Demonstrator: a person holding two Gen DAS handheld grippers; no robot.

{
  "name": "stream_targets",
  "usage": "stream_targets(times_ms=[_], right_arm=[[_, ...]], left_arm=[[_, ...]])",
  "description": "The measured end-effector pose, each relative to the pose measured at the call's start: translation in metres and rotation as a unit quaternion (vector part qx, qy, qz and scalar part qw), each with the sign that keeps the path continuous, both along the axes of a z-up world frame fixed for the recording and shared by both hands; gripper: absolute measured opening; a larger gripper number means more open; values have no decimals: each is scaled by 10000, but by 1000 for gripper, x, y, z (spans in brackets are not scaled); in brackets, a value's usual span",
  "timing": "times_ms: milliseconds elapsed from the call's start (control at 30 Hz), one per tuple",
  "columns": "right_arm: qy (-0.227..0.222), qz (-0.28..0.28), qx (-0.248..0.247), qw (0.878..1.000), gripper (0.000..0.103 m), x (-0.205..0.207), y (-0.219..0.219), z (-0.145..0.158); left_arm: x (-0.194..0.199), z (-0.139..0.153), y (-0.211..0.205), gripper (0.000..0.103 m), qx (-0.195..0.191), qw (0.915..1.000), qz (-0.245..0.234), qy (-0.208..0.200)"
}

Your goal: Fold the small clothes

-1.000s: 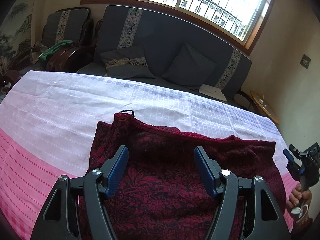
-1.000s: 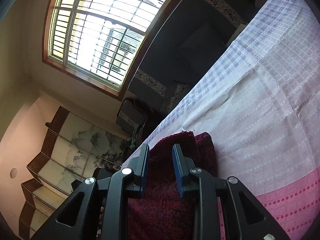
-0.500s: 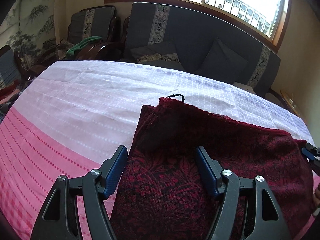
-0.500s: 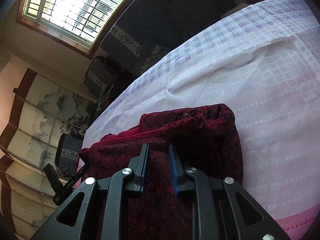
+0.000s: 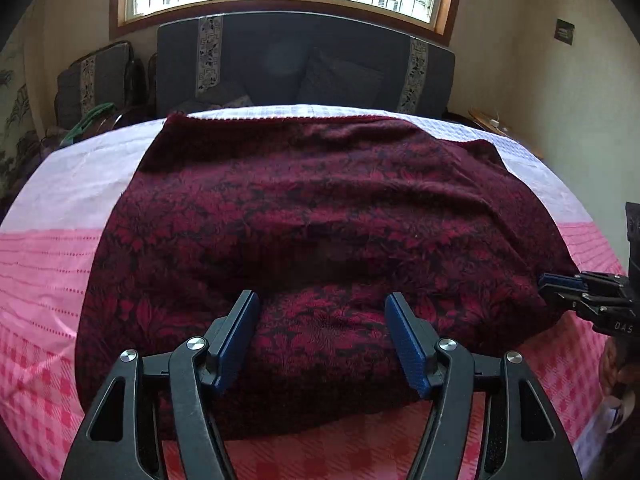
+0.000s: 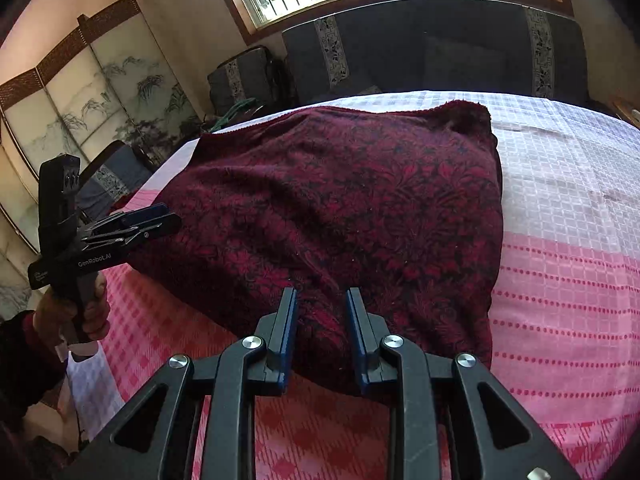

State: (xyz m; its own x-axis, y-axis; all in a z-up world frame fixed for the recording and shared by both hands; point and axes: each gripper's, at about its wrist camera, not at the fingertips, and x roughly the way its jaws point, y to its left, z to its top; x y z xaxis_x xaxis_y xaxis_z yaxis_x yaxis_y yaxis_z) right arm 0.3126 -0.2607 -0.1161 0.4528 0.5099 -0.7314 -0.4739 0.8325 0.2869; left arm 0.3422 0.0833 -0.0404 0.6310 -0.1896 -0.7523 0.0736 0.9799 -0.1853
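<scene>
A dark red floral garment lies spread flat on the pink and white tablecloth; it also shows in the right wrist view. My left gripper is open wide over the garment's near edge, empty. My right gripper hangs over the garment's near edge with jaws parted and nothing between them. The right gripper shows from the side at the garment's right corner in the left wrist view. The left gripper shows at the garment's left corner in the right wrist view.
A dark sofa with cushions stands behind the table under a window. An armchair stands at the far left. A painted folding screen stands along the left wall. The tablecloth lies bare to the garment's right.
Both grippers swung round and drew back to the garment's near edge. The garment now lies flat and spread out. The right jaws have opened from nearly closed and let the cloth go.
</scene>
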Motion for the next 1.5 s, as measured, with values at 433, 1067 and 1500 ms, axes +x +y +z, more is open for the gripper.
stream_targets(times_ms=[433,1067,1500], right_arm=[[-294,167,840,9959,24,-7,32,38],[-515,82,782,9956,21,-16,56,28],[274,-983,713,9922,21,-1,-60,2]], left_arm=[[-17,25,-18,58,-247,9986,-137,-438],[-22,21,16,56,210,9982,344,-441],[-43,1,74,55,-49,9964,836,113]])
